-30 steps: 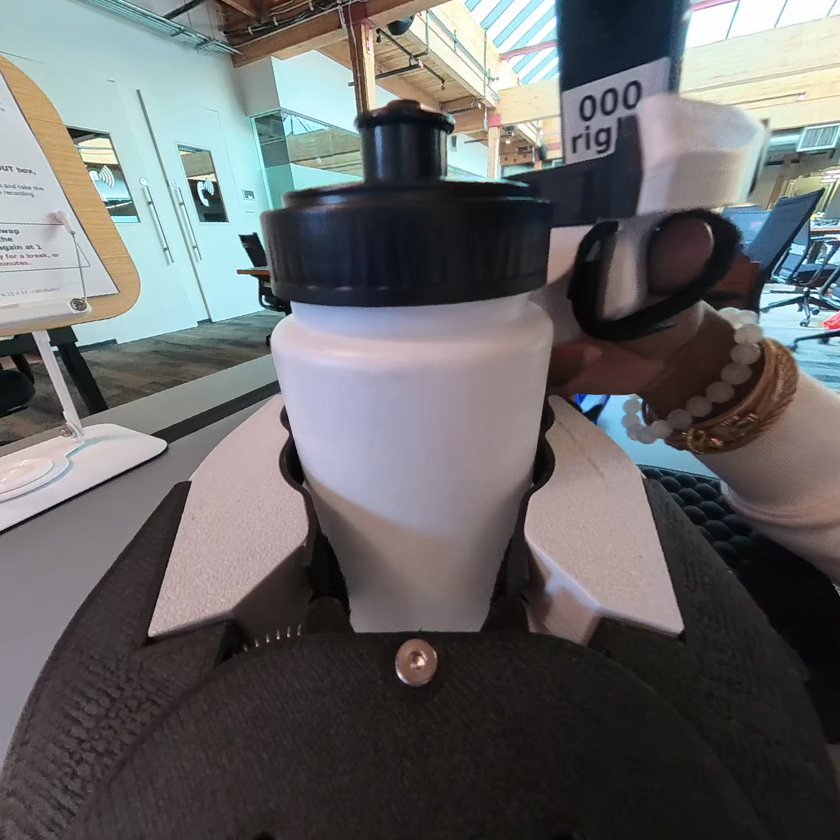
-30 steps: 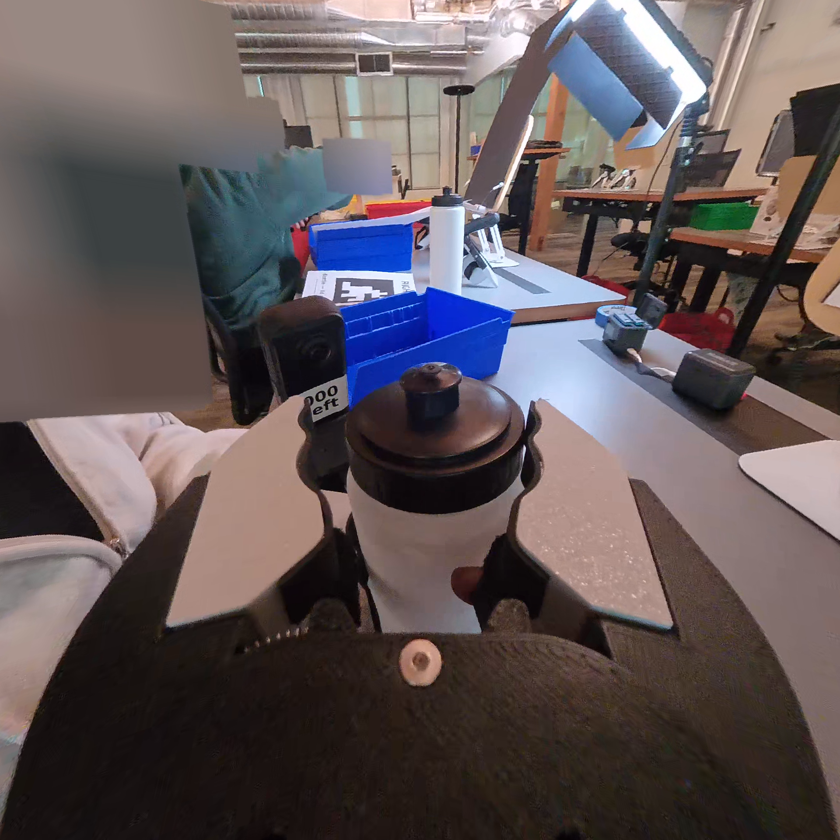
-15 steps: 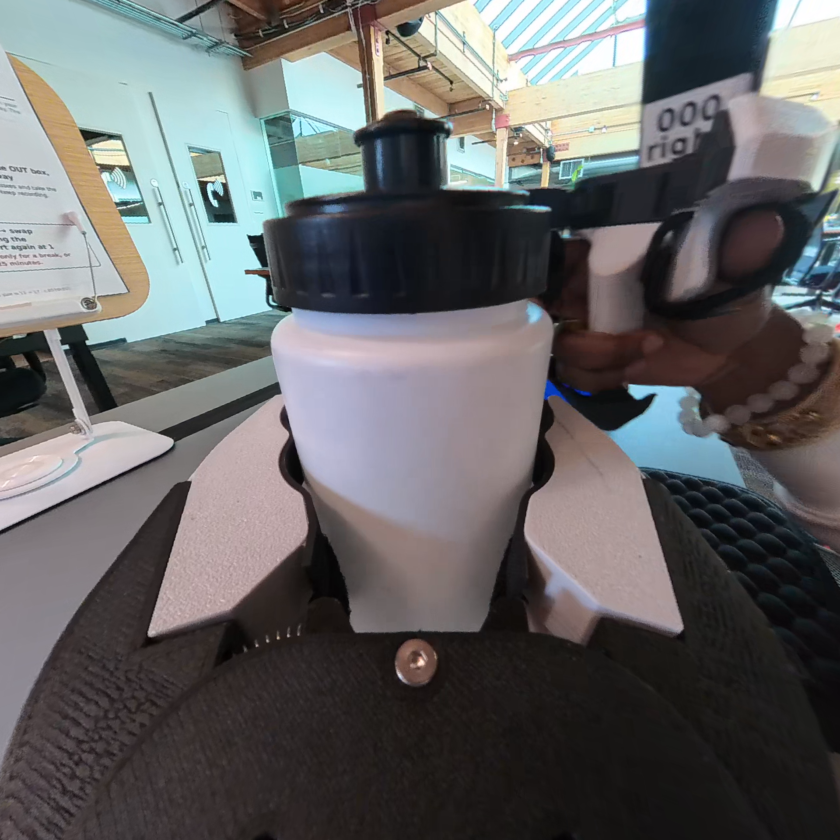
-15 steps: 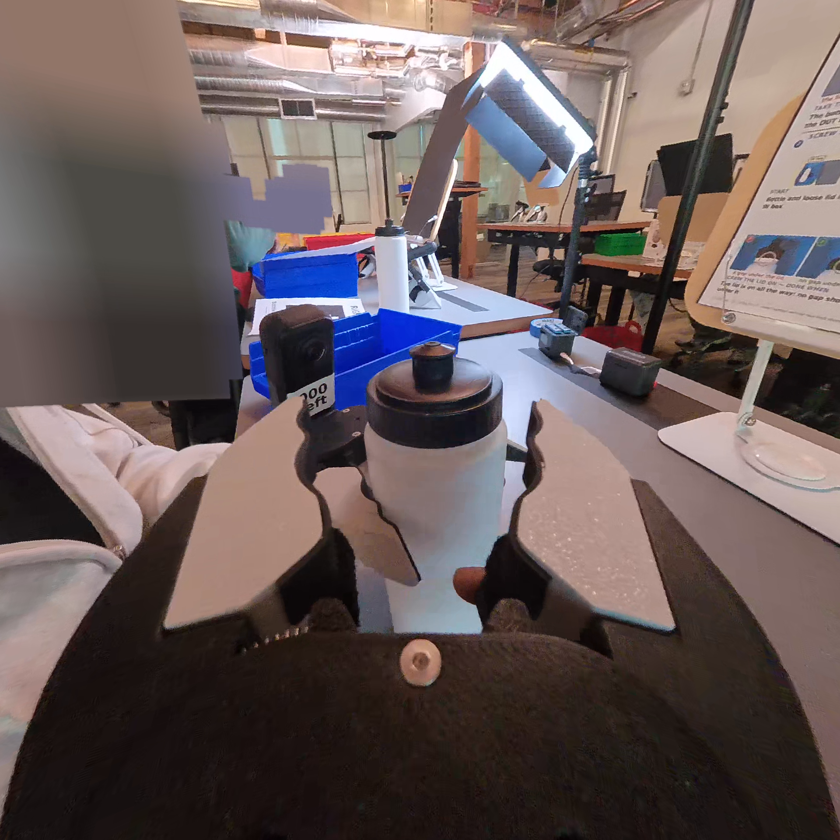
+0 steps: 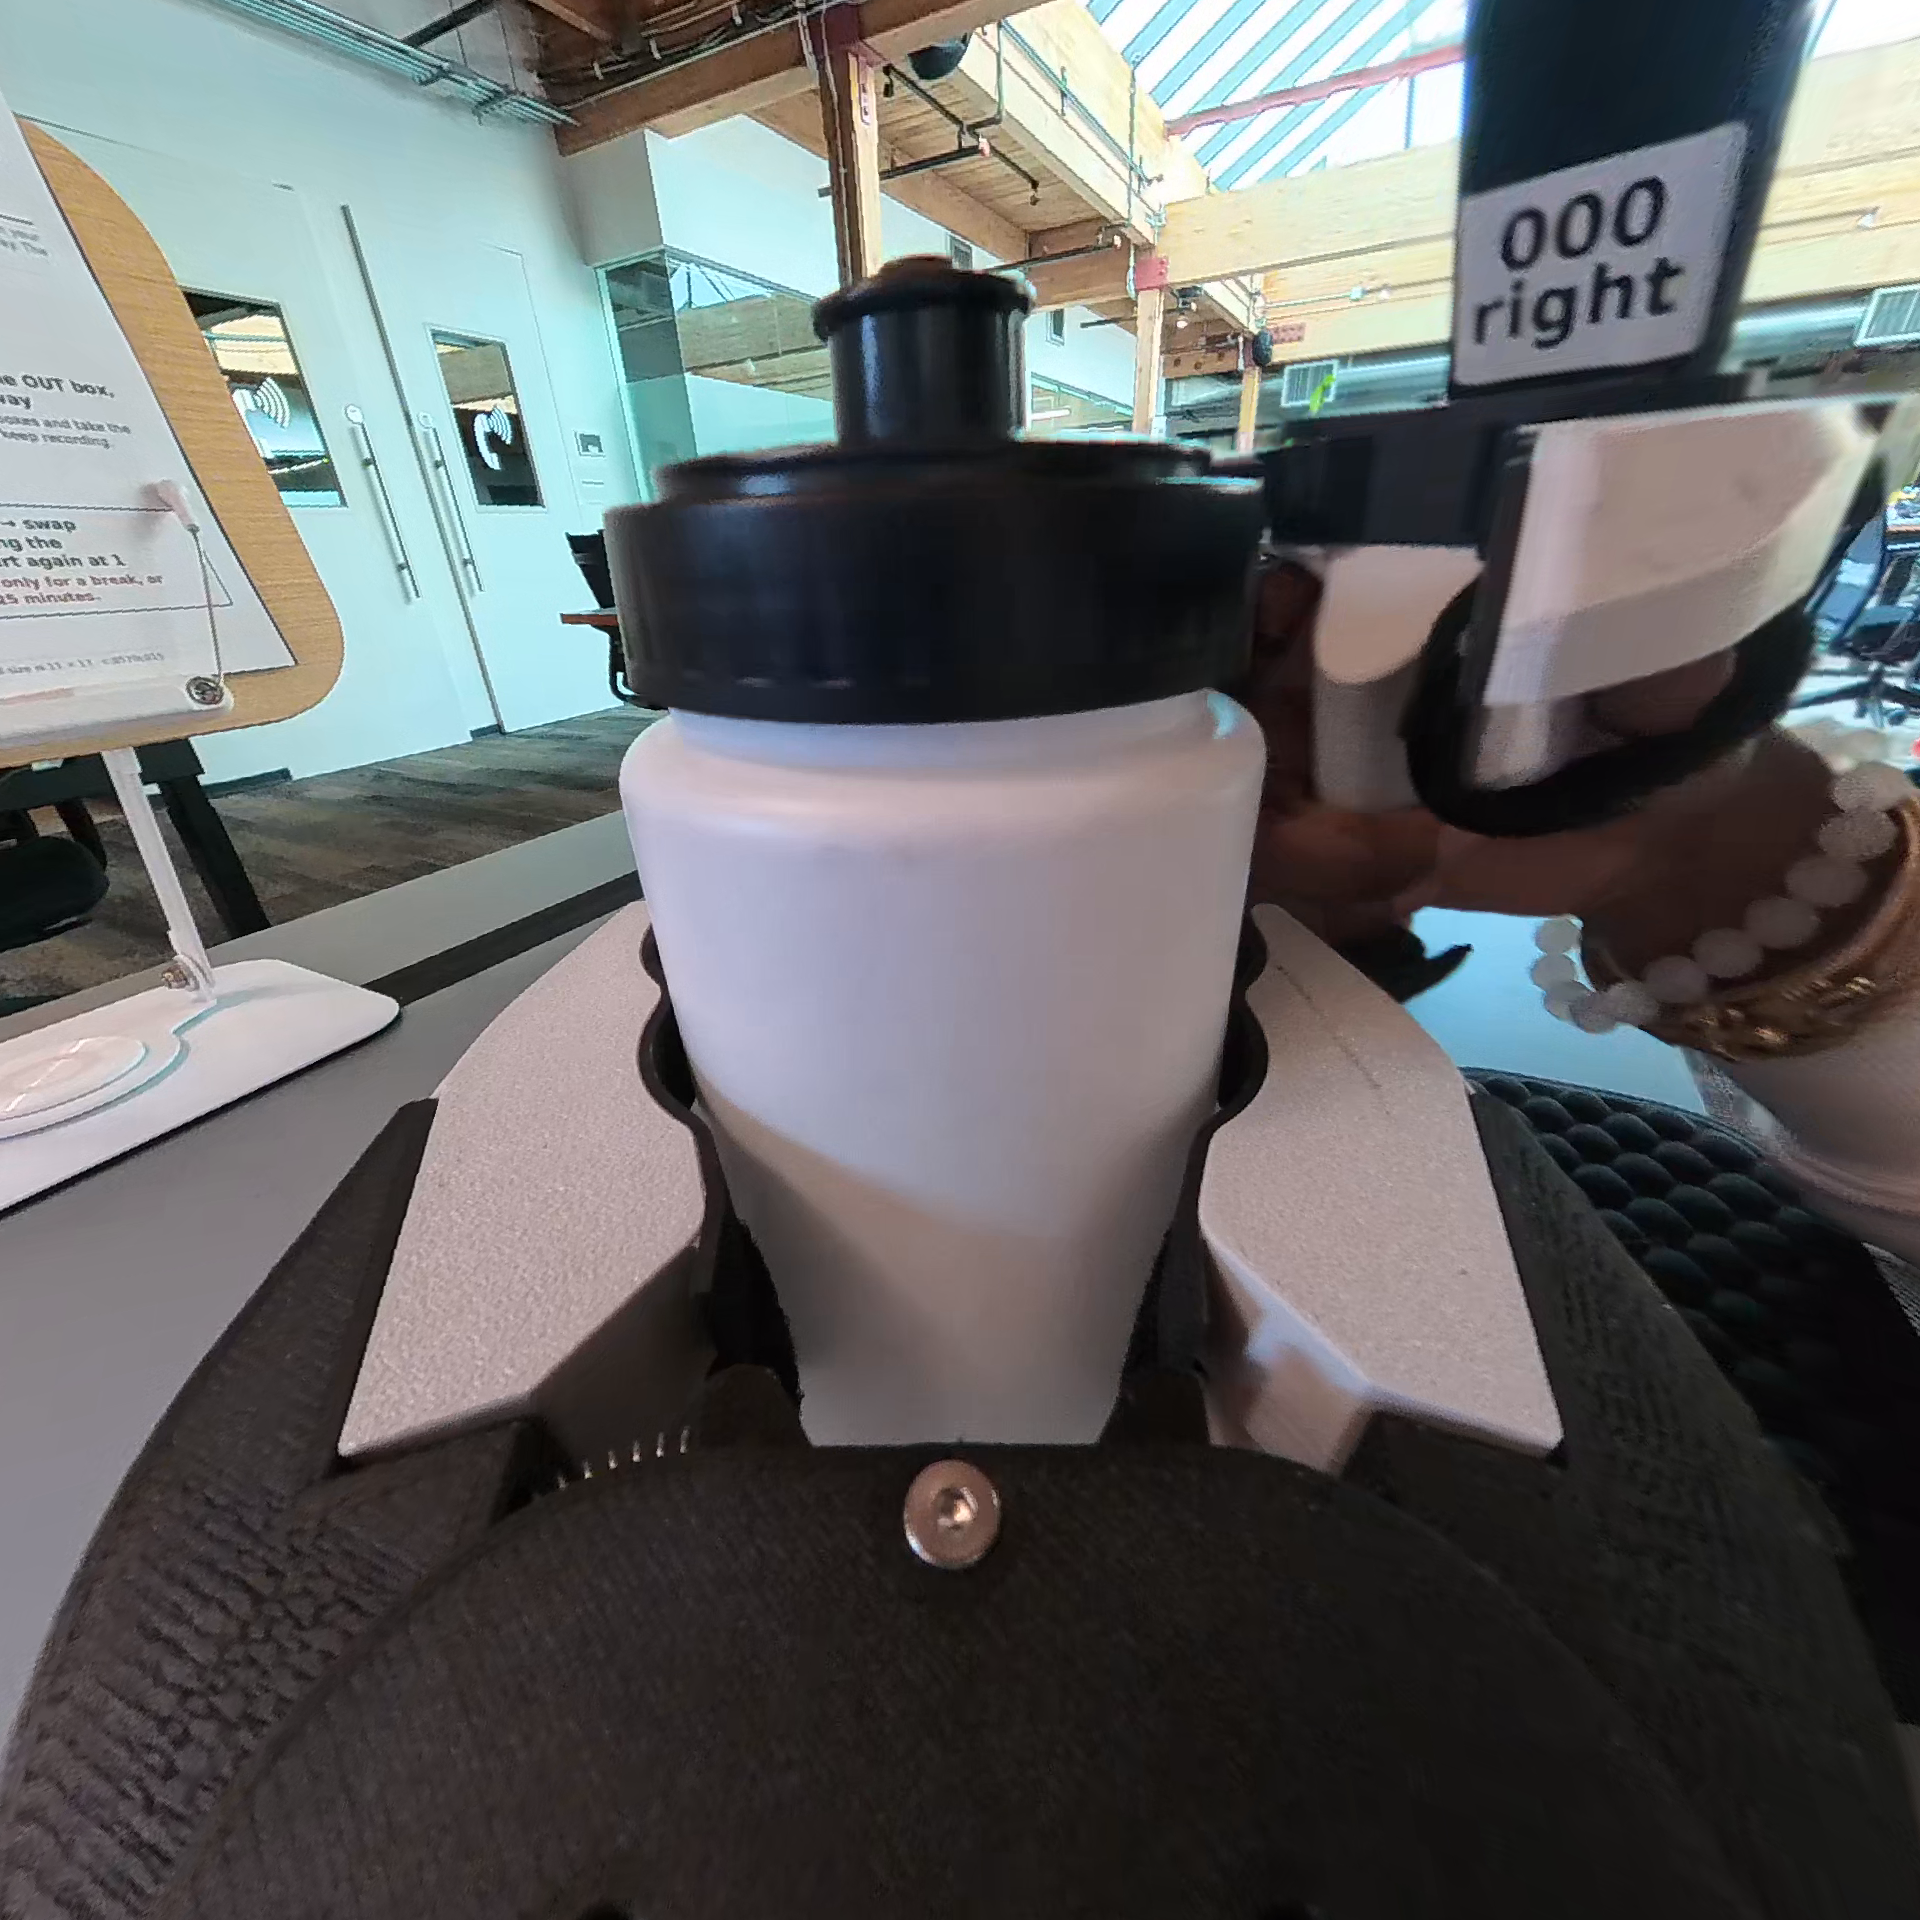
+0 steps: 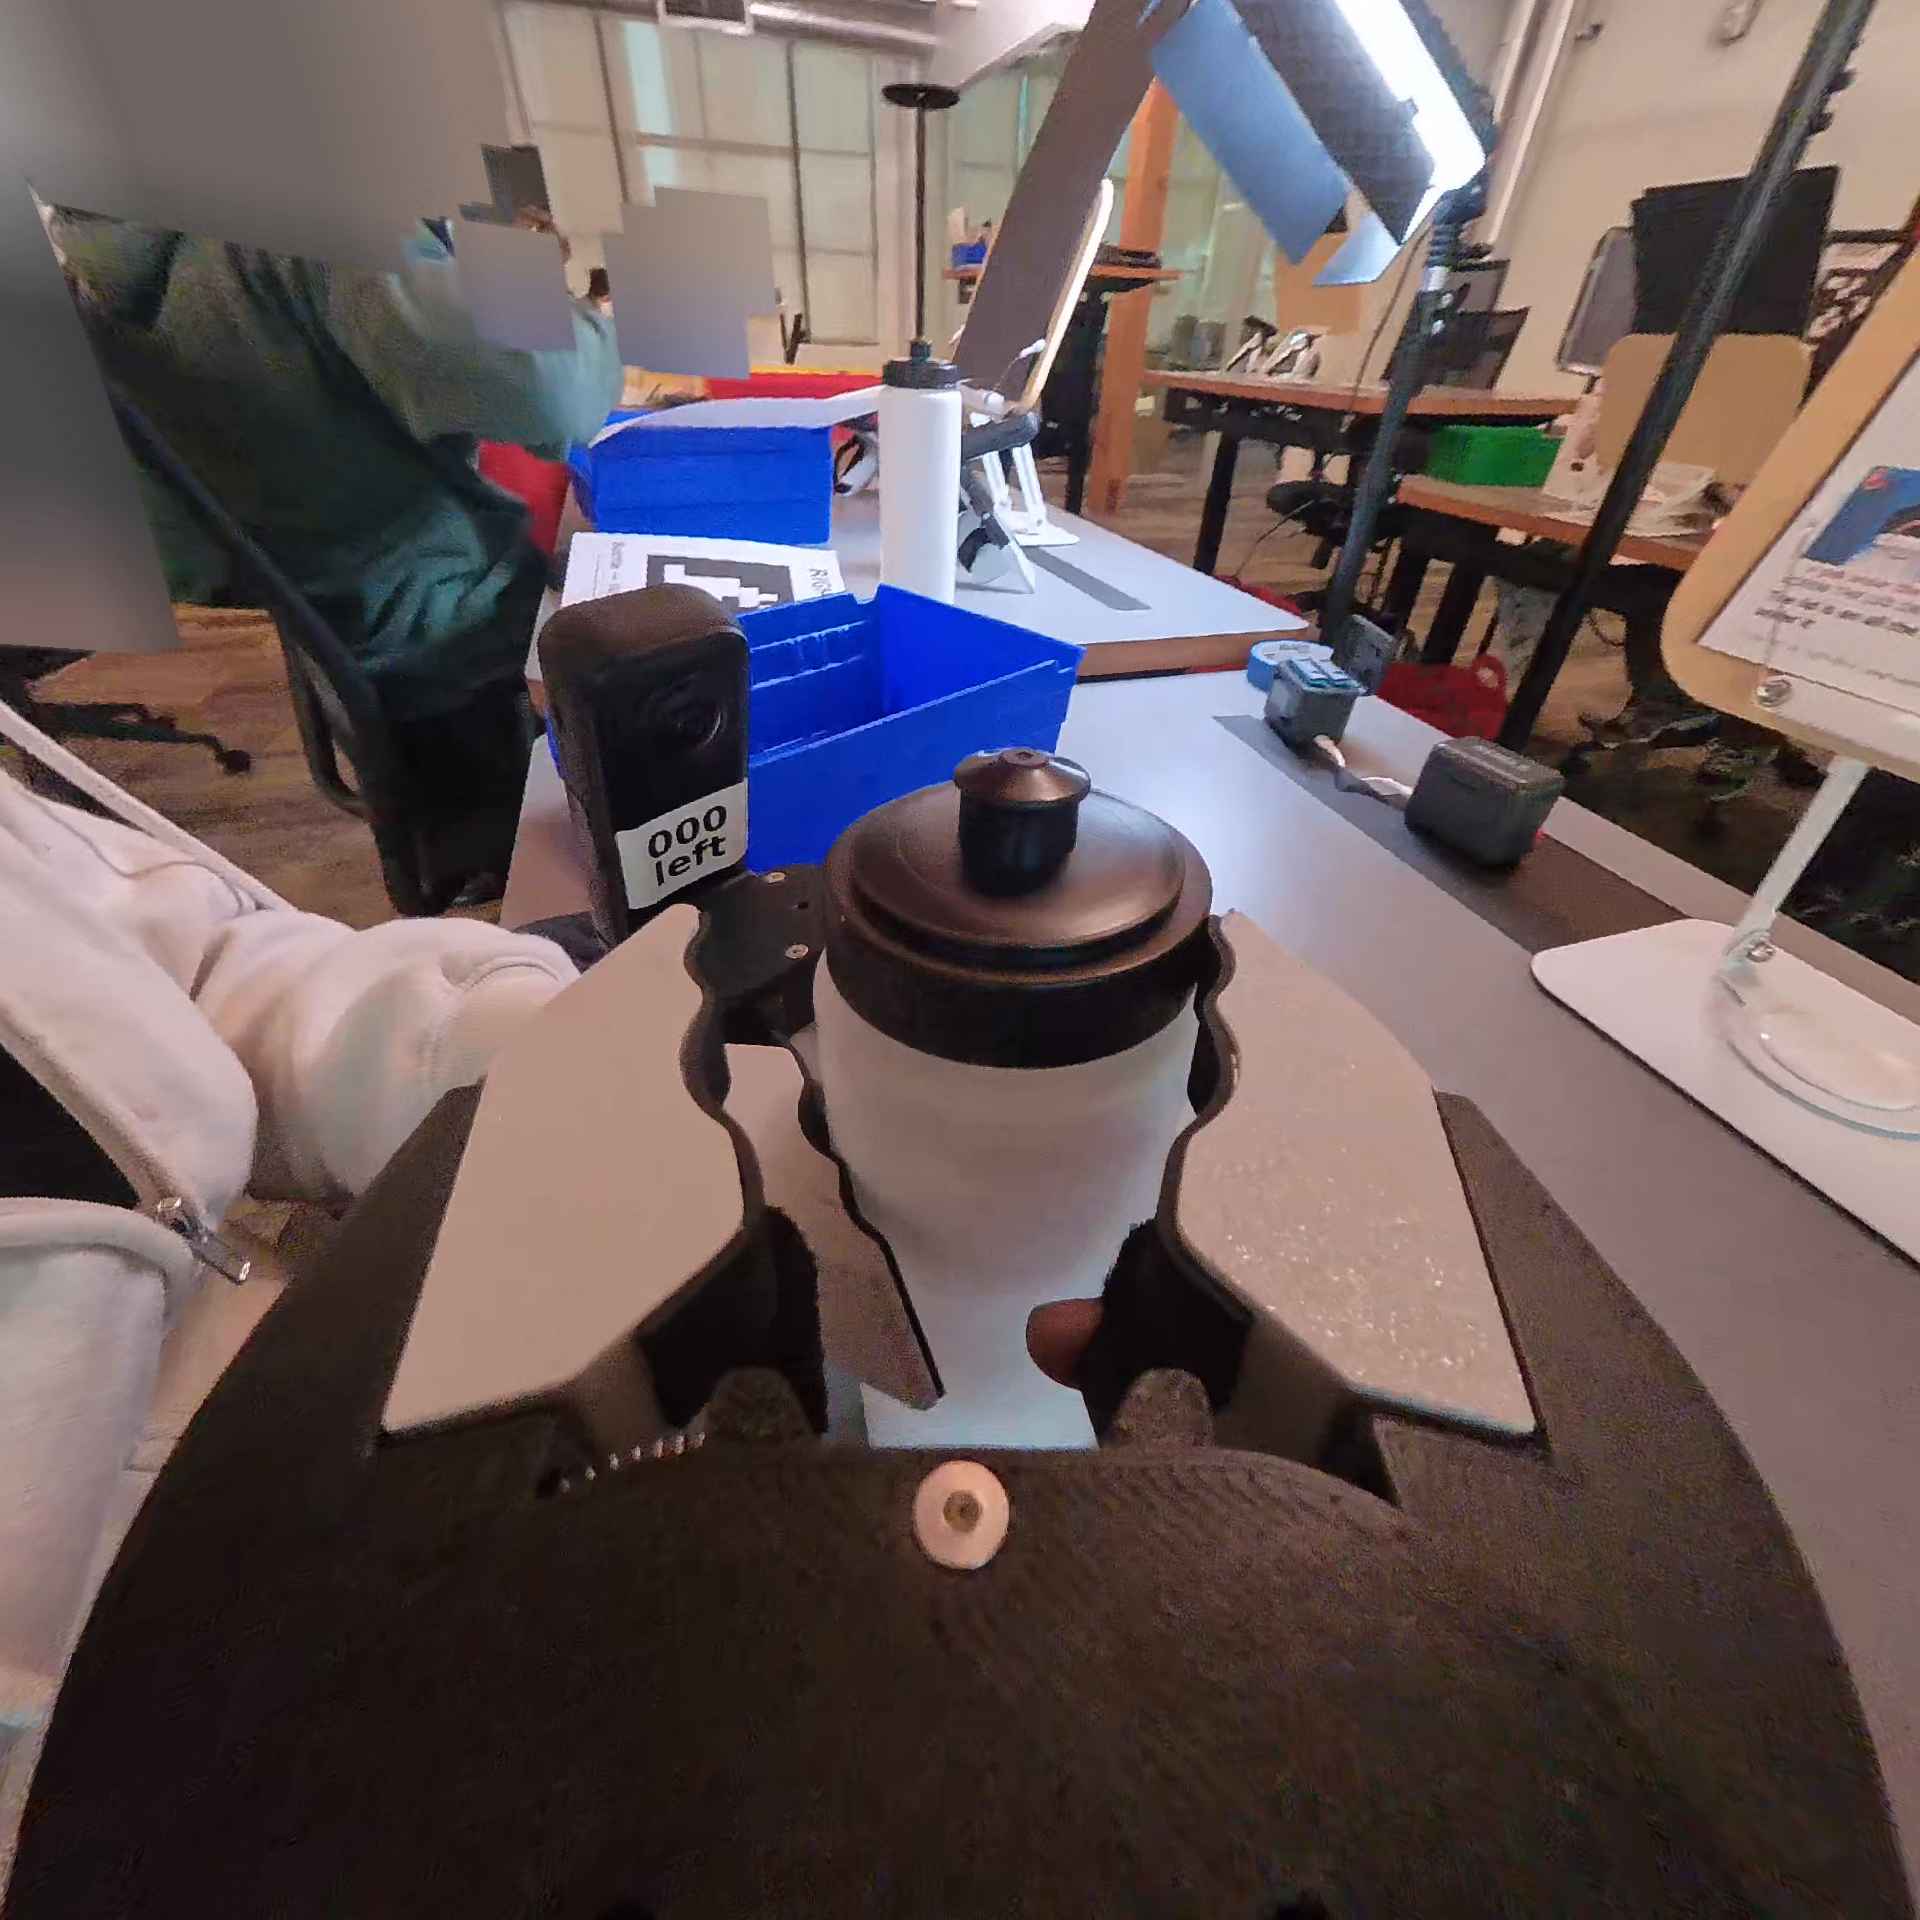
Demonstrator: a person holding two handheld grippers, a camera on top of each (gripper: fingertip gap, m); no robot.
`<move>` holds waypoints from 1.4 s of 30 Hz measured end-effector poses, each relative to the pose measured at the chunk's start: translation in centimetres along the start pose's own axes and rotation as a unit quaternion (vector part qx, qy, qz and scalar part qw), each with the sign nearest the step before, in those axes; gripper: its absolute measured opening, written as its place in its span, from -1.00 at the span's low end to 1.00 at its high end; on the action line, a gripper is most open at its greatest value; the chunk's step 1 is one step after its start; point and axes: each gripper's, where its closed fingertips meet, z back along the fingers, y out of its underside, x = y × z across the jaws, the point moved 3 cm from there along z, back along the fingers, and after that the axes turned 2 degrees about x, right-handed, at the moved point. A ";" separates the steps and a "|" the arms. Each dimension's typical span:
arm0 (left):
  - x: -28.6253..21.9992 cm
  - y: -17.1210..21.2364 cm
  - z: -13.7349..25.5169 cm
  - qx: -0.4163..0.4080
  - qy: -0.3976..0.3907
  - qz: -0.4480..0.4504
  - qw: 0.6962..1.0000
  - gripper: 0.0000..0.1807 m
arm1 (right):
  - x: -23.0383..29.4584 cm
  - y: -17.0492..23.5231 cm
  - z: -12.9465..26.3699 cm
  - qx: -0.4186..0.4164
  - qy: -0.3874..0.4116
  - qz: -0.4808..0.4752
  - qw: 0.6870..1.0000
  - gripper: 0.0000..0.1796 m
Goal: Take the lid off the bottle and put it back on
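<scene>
The left gripper [image 5: 951,1049] is pinching the white bottle [image 5: 945,987] at frame centre, its base hidden. The right gripper [image 6: 961,1023] is flanking the black lid [image 6: 1013,925]; contact is unclear.

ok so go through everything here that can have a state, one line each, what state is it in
white bottle: upright, clamped in the left gripper
black lid: on the bottle, spout pushed down
left gripper: shut on the bottle body
right gripper: fingers flank the lid; contact unclear
blue bin: open-topped, contents not visible
studio light panel: on
far white bottle: upright, capped
</scene>
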 end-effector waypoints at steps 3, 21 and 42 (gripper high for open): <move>0.0 0.0 0.0 -0.001 -0.001 -0.001 1.000 0.10 | 0.4 0.3 1.2 -0.024 0.039 -0.004 0.999 -0.11; 0.1 0.0 -0.2 0.002 0.002 0.004 1.000 0.10 | -0.7 -0.3 -1.9 0.021 -0.087 0.002 0.996 -0.01; 0.2 0.1 -0.2 0.004 -0.002 0.005 1.000 0.10 | -1.3 -0.5 -0.7 -0.004 -0.080 -0.003 0.997 0.04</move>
